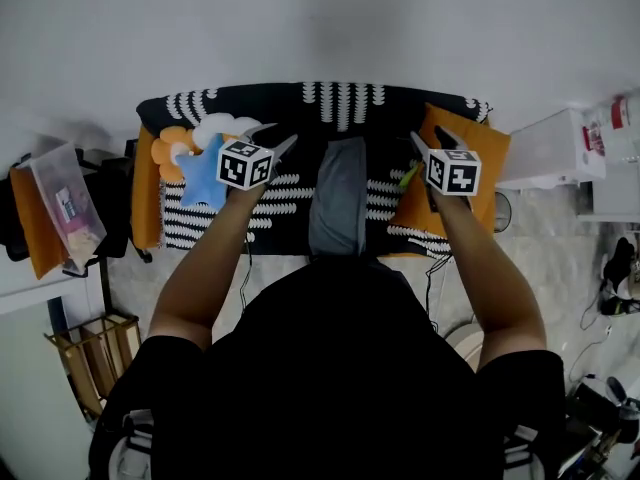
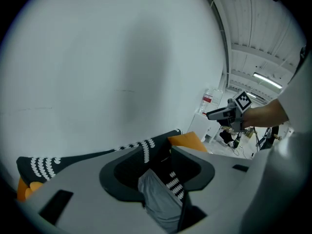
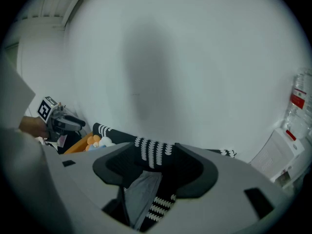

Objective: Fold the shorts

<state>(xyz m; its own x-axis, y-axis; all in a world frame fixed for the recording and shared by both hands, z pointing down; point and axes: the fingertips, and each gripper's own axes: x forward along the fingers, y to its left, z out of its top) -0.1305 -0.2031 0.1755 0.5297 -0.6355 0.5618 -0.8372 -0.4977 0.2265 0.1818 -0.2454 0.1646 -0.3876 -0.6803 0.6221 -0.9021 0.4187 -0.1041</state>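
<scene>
Both my left tongs and right tongs stand open
Grey shorts lie between them on the patterned bench

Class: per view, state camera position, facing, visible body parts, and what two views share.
Head view: on the head, facing down at shorts; forearms, left gripper, right gripper.
Left gripper view: on left gripper, facing wall; its fingers, right hand.
Right gripper view: on right gripper, facing wall; its fingers, left hand.
Shared: the shorts.
</scene>
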